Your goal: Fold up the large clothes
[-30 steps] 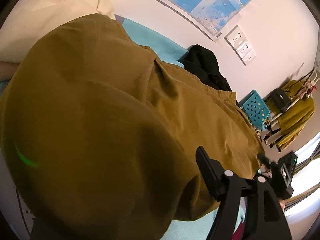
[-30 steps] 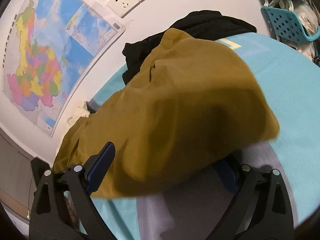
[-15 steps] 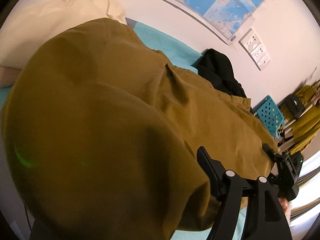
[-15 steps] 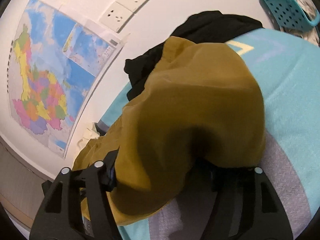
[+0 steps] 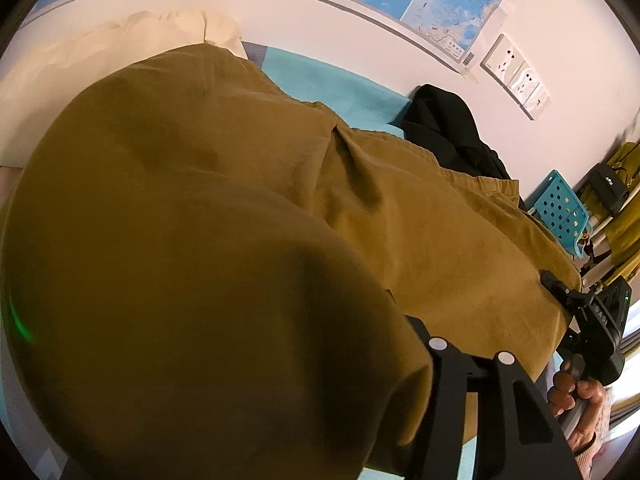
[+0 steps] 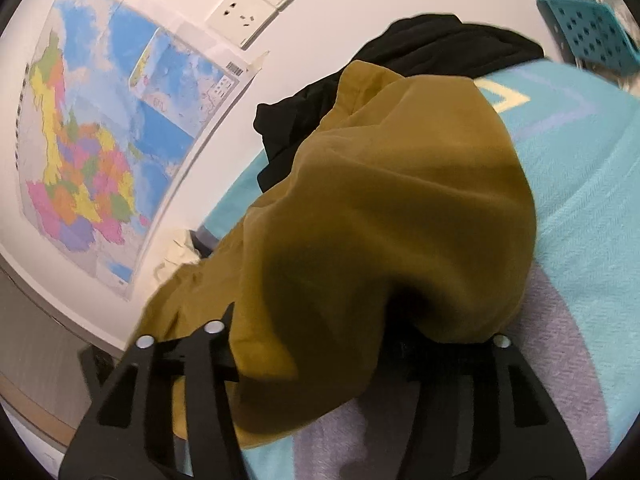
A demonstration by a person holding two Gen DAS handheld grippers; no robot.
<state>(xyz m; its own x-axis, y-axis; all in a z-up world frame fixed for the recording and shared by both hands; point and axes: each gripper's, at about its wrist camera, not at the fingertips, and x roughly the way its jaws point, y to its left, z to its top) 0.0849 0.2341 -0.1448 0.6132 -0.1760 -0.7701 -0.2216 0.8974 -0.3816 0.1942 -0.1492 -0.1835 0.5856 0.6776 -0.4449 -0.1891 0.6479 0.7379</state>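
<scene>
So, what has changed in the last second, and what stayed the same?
Both grippers' jaws have been closing around the mustard-brown garment. In the right wrist view the right gripper moved in, and the cloth now bulges up between its fingers. The left gripper is mostly buried under the fabric. The black garment, the turquoise bedcover and the wall map kept their places.

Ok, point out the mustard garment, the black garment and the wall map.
mustard garment (image 6: 400, 208), right wrist view, middle of its raised fold
black garment (image 5: 448, 132), left wrist view, its heaped middle
wall map (image 6: 100, 152), right wrist view, coloured regions
</scene>
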